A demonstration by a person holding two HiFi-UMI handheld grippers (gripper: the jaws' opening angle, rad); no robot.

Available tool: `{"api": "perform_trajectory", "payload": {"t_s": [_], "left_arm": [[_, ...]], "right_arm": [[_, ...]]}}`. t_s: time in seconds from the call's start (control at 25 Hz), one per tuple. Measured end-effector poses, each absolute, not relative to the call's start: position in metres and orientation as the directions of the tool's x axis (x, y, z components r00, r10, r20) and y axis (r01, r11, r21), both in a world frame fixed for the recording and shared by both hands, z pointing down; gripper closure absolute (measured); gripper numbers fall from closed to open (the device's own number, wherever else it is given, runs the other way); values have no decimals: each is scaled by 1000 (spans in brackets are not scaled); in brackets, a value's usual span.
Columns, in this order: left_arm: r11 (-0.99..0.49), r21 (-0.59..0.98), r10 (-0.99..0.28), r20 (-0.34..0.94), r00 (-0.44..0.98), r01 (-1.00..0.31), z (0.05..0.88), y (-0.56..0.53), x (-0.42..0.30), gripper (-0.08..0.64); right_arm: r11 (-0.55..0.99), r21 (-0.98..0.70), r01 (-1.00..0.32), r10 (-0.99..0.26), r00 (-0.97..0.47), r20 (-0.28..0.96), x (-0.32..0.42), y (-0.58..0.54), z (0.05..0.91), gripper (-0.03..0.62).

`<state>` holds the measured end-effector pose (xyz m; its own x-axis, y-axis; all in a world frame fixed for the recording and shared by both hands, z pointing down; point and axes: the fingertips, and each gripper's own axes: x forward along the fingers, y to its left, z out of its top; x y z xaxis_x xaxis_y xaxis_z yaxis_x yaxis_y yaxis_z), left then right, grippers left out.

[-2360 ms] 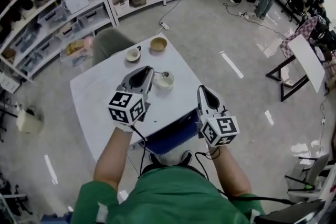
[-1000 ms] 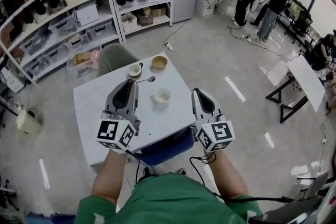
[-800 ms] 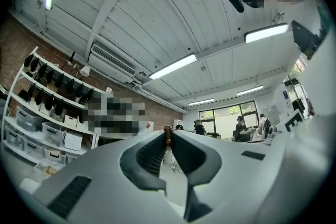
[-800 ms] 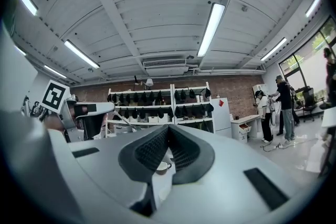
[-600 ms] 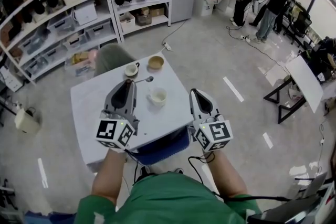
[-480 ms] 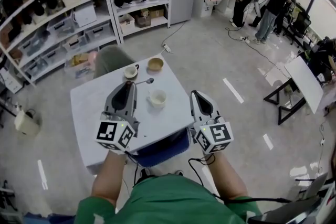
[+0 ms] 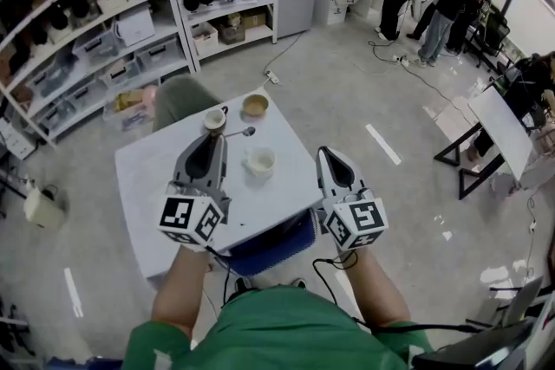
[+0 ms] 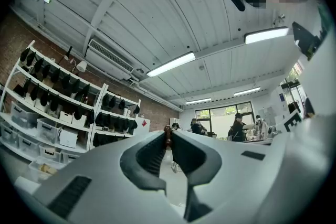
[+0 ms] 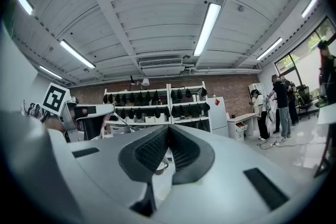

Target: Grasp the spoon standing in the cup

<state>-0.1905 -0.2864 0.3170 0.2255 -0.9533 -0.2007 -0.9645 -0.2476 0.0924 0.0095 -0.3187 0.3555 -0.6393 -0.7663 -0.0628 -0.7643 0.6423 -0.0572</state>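
Note:
In the head view my left gripper (image 7: 214, 135) is shut on the handle of the metal spoon (image 7: 239, 133). The spoon lies roughly level above the white table (image 7: 147, 178), its bowl pointing right. The white cup (image 7: 260, 161) stands on the table just right of it, with no spoon in it. In the left gripper view a brown handle tip (image 8: 167, 139) shows pinched between the closed jaws. My right gripper (image 7: 328, 153) hovers at the table's right edge, shut and holding nothing. The right gripper view shows the cup (image 9: 160, 167) low between its own jaws and the spoon (image 9: 119, 120) at left.
A second cup (image 7: 214, 119) and a brown bowl (image 7: 255, 106) stand at the table's far edge, with a grey-green chair (image 7: 178, 96) behind them. Shelving (image 7: 104, 22) fills the far left. People stand at the far right (image 7: 442, 0). A blue seat (image 7: 269, 238) sits under the near edge.
Earliest frame: my left gripper was at the cup with the spoon in it. Now the spoon is out, held up and left of the cup. Over the last second both grippers stayed still.

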Motion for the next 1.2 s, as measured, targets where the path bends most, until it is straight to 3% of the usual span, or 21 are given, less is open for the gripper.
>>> {"api": "perform_trajectory", "payload": {"t_s": [1.2], "left_arm": [[-312,140,-944,-160,289,-940,343,-320,-216,506]], "right_arm": [[574,-70,-816,-819,-572,-41,-8,-332,372,571]]}}
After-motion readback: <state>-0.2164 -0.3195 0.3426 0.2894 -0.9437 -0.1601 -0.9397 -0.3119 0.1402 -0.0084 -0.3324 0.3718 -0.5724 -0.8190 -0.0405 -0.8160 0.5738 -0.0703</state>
